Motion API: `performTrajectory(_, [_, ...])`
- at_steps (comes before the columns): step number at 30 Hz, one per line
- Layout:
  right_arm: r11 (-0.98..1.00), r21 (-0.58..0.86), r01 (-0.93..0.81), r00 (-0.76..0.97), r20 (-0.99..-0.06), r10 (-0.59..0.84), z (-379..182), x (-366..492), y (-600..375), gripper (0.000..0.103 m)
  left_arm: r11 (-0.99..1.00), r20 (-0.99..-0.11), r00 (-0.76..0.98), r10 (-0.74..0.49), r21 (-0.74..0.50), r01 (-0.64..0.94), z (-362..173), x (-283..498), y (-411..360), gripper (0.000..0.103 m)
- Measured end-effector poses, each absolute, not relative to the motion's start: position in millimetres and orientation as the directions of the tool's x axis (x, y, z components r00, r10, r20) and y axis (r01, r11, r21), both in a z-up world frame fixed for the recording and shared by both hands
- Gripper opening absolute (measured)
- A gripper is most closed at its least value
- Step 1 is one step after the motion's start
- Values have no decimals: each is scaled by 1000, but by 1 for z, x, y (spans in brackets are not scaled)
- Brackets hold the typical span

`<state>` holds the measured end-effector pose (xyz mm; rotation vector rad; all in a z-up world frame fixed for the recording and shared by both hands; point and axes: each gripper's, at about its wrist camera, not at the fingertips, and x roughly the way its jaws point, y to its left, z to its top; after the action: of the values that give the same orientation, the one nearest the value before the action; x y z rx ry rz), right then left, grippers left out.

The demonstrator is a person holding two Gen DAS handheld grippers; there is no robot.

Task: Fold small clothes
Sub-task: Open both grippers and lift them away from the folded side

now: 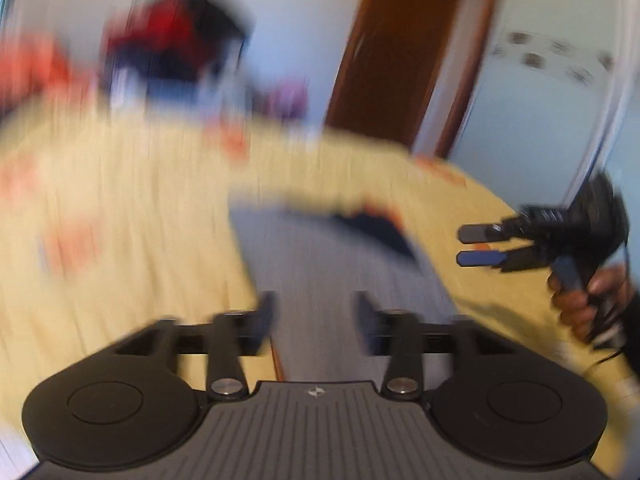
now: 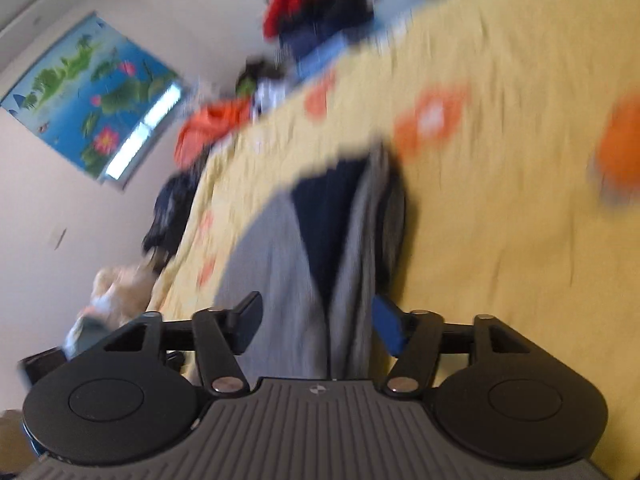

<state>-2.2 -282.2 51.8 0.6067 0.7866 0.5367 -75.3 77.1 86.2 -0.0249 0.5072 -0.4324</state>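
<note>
A small grey garment (image 1: 332, 256) with a dark navy part (image 1: 372, 228) lies on a yellow bedspread (image 1: 120, 220). Both views are blurred by motion. My left gripper (image 1: 316, 320) is open and empty, held above the near end of the garment. My right gripper (image 1: 466, 246) shows at the right of the left wrist view, held by a hand, fingers apart, just off the garment's right side. In the right wrist view the right gripper (image 2: 316, 324) is open above the grey garment (image 2: 280, 260), whose navy part (image 2: 328, 216) runs down its middle.
A pile of red, navy and blue clothes (image 1: 176, 52) lies at the far side of the bed, with orange cloth (image 2: 212, 128) beside it. A brown door frame (image 1: 396, 48) stands beyond the bed. A blue flower picture (image 2: 92, 92) hangs on the wall.
</note>
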Motion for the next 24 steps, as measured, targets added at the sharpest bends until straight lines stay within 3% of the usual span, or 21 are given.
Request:
performTrajectory(3, [753, 610, -245, 664, -460, 589, 76, 23, -257, 72, 896, -426, 816, -391, 29, 444, 85, -54, 34, 76])
performTrajectory(5, [742, 612, -274, 648, -452, 613, 77, 46, -231, 73, 877, -492, 782, -383, 72, 475, 63, -31, 5, 75])
performTrajectory(6, [733, 620, -280, 628, -459, 628, 73, 57, -215, 79, 870, -544, 755, -366, 88, 485, 49, -20, -9, 75])
performTrajectory(7, [735, 617, -282, 601, -483, 637, 67, 69, -202, 85, 867, -585, 738, -336, 115, 485, 35, -13, -21, 74])
performTrajectory(9, [812, 524, -258, 580, -587, 564, 51, 91, -178, 85, 849, -570, 755, -323, 178, 498, 16, -13, -31, 75])
performTrajectory(10, [863, 442, -244, 574, -651, 496, 39, 98, -169, 82, 854, -563, 757, -330, 162, 494, 11, -12, -31, 75])
performTrajectory(12, [900, 306, -309, 630, -643, 435, 29, 92, -161, 81, 885, -582, 731, -355, 44, 464, 11, -4, -24, 75])
performTrajectory(16, [916, 224, -333, 649, -650, 395, 26, 91, -157, 82, 880, -533, 772, -346, 100, 463, 1, -11, -31, 76])
performTrajectory(19, [914, 248, -322, 641, -654, 403, 30, 98, -164, 81, 884, -534, 773, -342, 95, 457, 7, -18, -26, 77])
performTrajectory(21, [914, 292, -280, 641, -652, 405, 38, 97, -169, 75, 890, -516, 778, -358, 64, 452, 20, -35, -14, 77])
performTrajectory(24, [878, 379, -291, 658, -588, 471, 61, 60, -174, 80, 880, -491, 764, -418, -9, 475, 30, -65, 10, 77])
